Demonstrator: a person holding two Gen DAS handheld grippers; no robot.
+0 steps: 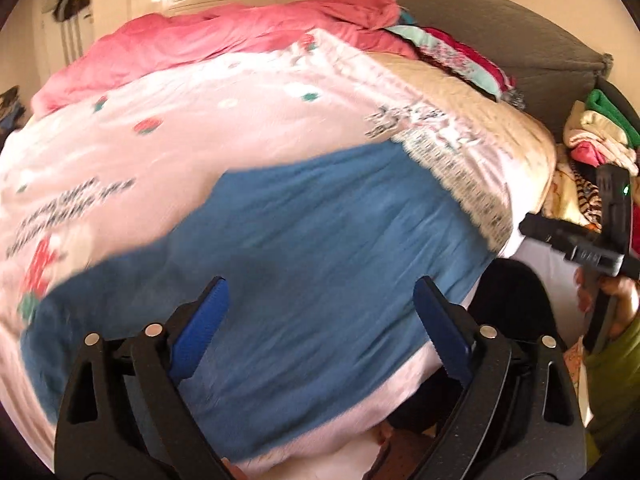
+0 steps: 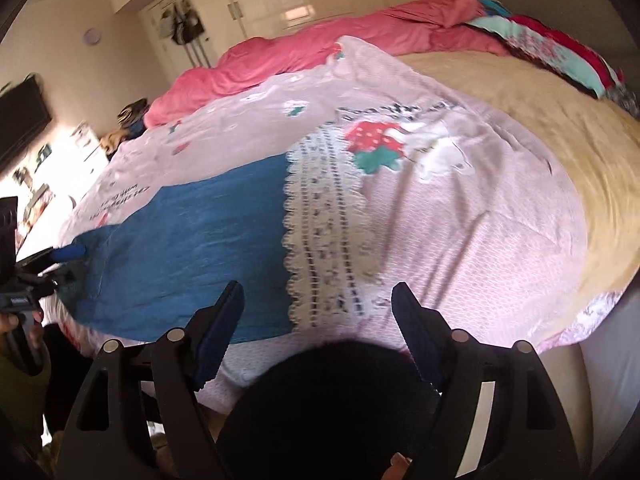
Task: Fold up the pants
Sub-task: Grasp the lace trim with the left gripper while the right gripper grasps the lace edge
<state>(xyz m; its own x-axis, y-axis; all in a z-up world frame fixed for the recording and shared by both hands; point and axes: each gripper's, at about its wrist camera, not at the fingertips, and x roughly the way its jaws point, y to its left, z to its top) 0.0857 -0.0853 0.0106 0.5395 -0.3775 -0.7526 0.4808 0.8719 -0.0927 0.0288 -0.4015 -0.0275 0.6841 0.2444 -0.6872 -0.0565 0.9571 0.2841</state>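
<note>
Blue pants [image 1: 304,248] lie flat on a pink printed bedsheet [image 1: 180,128], stretched along the bed's near edge; they also show in the right wrist view [image 2: 200,240]. My left gripper [image 1: 320,300] is open and empty, hovering just above the pants. My right gripper [image 2: 318,300] is open and empty, above the near edge of the sheet beside the pants' right end. The left gripper's blue fingertip [image 2: 70,252] shows in the right wrist view at the pants' left end. The right gripper's black body [image 1: 588,240] shows at the right of the left wrist view.
A pink duvet [image 1: 224,36] is bunched along the far side of the bed. Folded colourful clothes [image 1: 460,56] lie by the grey headboard [image 1: 520,28]. A pile of clothes [image 1: 596,136] sits beside the bed. A dark round shape [image 2: 332,404] sits below the right gripper.
</note>
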